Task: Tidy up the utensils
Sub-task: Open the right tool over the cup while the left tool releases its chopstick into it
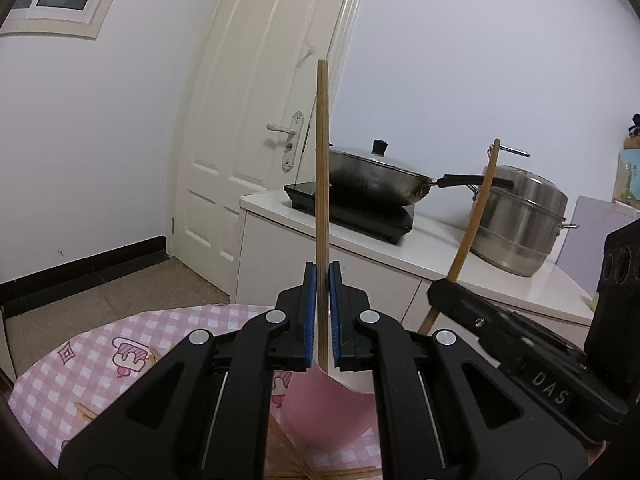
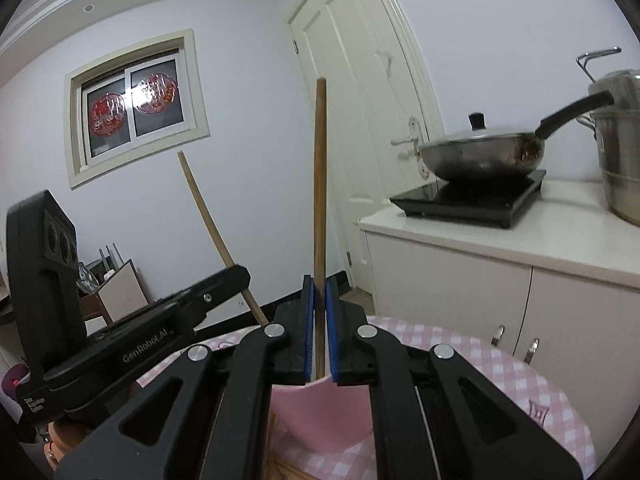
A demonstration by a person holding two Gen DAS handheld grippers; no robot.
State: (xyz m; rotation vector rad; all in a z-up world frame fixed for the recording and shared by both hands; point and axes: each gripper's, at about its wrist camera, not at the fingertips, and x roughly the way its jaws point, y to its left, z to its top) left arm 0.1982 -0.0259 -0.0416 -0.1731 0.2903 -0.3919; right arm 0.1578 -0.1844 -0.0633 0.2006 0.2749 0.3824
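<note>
both wrist views look forward, close over a shared pink cup [image 1: 332, 404].

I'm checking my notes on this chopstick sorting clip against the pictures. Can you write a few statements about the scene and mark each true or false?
1. Each gripper is shut on one chopstick. True: the left gripper holds the left chopstick, the right gripper the right chopstick.
2. The cup under the grippers is blue. False: it is pink.
3. The wok has a lid on. True.
4. The door stands open. False: it is closed.
5. The tablecloth is plain white. False: it is pink checked.
</note>
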